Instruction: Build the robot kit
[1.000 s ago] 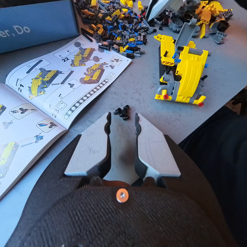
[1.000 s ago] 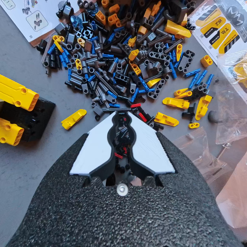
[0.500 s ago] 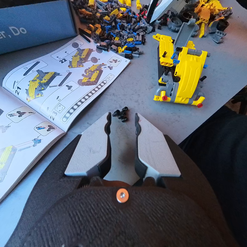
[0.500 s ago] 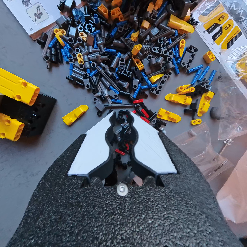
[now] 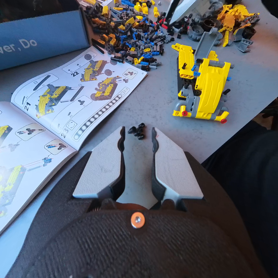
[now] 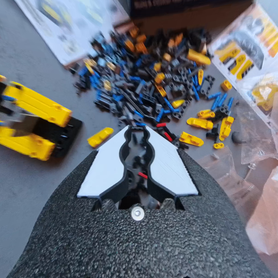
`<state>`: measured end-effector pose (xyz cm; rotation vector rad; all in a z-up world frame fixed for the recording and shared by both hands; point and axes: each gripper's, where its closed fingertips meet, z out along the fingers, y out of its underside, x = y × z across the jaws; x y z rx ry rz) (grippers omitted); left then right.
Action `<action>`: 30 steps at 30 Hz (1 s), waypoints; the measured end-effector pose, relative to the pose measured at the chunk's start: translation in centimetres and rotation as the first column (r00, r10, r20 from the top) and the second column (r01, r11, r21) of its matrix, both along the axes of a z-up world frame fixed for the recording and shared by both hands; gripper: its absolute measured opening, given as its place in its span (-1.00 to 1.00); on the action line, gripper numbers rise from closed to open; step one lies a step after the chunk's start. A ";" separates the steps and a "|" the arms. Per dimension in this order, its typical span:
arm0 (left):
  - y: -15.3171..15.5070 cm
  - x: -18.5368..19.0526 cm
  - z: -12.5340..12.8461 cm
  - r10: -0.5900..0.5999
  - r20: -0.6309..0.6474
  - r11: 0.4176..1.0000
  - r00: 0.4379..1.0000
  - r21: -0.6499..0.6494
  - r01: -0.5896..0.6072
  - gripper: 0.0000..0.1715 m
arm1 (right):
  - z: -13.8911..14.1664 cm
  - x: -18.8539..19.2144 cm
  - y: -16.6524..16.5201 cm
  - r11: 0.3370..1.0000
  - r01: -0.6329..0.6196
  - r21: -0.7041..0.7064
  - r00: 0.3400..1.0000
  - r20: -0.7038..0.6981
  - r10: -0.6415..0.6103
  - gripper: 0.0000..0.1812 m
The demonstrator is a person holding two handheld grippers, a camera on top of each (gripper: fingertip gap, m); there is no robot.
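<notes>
Grey tabletop (image 5: 150,96) was cluttered with building-toy parts. Left gripper (image 5: 138,130) hung low over it, jaws apart and holding nothing, with a small clump of black connectors (image 5: 136,130) on the table right at the gap between its tips. Open instruction booklet (image 5: 63,102) lay at its 10 o'clock, a blue box (image 5: 42,37) beyond that. Half-built yellow model (image 5: 206,90) stood at 1 o'clock, well apart from the fingers. Loose parts pile (image 5: 132,33) spread at 12 o'clock.

Right gripper (image 6: 137,127) sat at the near edge of that pile (image 6: 150,84), view blurred. Its jaws were nearly together, pinching a thin black axle (image 6: 136,127) crosswise at the tips. Yellow curved piece (image 6: 100,136) lay at its 9 o'clock, clear plastic bags (image 6: 248,150) at 3 o'clock, sticker sheet (image 6: 243,52) at 2 o'clock.
</notes>
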<state>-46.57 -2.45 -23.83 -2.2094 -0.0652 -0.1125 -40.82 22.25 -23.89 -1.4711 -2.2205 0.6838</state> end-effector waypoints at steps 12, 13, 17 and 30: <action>6.4 3.9 6.8 -0.153 -0.450 0.946 0.880 0.191 0.262 -0.62 | 9.5 -1.4 -16.8 0.711 -0.241 -0.661 0.961 -0.266 0.078 -0.83; 6.6 4.1 7.4 -0.140 -0.484 0.939 0.864 0.212 0.271 -0.63 | 9.6 -1.3 -17.4 0.690 -0.246 -0.681 0.962 -0.260 0.086 -0.83; 6.9 4.9 9.0 -0.107 -0.589 0.916 0.801 0.255 0.310 -0.76 | 10.2 -0.9 -18.9 0.572 -0.234 -0.786 0.971 -0.222 0.091 -0.83; 6.5 5.5 8.8 -0.099 -0.625 0.905 0.774 0.267 0.331 -0.94 | 9.7 -0.3 -20.4 0.462 -0.178 -0.869 0.984 -0.150 0.098 -0.82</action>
